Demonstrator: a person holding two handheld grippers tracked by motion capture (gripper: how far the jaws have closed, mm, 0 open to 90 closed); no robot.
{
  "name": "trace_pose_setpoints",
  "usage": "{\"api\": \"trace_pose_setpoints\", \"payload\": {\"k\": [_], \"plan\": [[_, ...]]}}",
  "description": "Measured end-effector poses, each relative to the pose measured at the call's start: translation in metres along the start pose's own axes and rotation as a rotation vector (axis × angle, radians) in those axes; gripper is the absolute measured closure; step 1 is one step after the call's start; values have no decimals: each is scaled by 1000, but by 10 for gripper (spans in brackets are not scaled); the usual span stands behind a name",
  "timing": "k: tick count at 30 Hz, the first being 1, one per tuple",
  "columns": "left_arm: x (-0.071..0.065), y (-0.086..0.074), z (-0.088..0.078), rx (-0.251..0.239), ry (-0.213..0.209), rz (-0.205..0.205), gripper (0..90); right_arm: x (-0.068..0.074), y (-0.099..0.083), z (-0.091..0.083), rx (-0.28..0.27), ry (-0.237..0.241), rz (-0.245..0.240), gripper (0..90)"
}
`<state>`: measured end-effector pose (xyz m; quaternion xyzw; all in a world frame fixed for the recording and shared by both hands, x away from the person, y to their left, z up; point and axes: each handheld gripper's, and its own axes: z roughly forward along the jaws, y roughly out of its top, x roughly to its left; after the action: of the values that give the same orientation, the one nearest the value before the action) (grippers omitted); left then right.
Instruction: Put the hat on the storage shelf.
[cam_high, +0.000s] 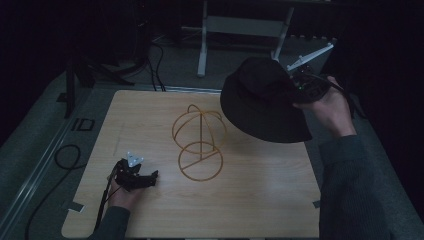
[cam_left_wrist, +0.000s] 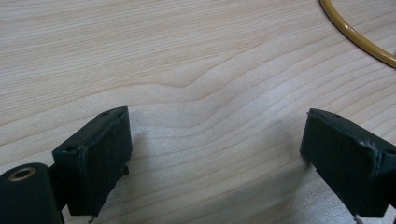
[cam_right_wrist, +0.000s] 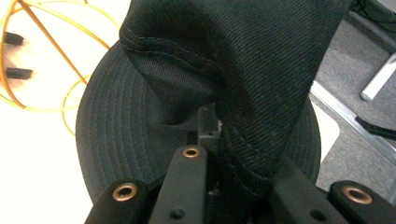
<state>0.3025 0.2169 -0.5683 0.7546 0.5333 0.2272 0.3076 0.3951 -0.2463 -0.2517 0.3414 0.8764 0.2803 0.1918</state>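
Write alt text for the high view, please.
A person's right gripper holds a black hat above a wooden table, beside a yellow wire hat stand. The left gripper rests open on the table.

Light wood surface (cam_high: 260, 200) in a dark room. Yellow wire hat stand (cam_high: 199, 142) sits near centre: round base ring on the surface, dome-shaped wire frame above it. Right hand-held gripper (cam_high: 295, 85) is raised over the far right corner, clamped on a black bucket hat (cam_high: 260, 102); the hat hangs tilted, just right of the stand and apart from it. Left hand-held gripper (cam_high: 150, 176) rests low on the near left of the surface, jaws apart with nothing between them, pointing toward the stand's base. Black cable (cam_high: 62, 155) loops on the floor at left.
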Motion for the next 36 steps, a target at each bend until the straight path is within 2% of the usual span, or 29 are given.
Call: {"api": "trace_pose_setpoints", "payload": {"k": [10,14,20,23,27,29,31,32,36], "plan": [[0,0,0,-1,0,0,94,5,5,-10,-48,32,-16,881],[0,0,0,-1,0,-1,94,10,8,-17,-82,67,-31,881],[0,0,0,3,-1,1,94,25,18,-27,-132,119,-79,881],[0,0,0,5,-1,3,94,34,23,-29,-160,166,-110,881],[0,0,0,6,-1,5,94,50,29,-21,-172,237,-155,880],[0,0,0,6,-1,3,94,60,33,-13,-163,259,-183,880],[0,0,0,4,-2,-1,94,64,34,-10,-157,266,-192,879],[0,0,0,4,-2,-1,94,75,39,3,-135,291,-219,879],[0,0,0,2,-1,-3,94,89,44,26,-93,328,-241,875]]}}
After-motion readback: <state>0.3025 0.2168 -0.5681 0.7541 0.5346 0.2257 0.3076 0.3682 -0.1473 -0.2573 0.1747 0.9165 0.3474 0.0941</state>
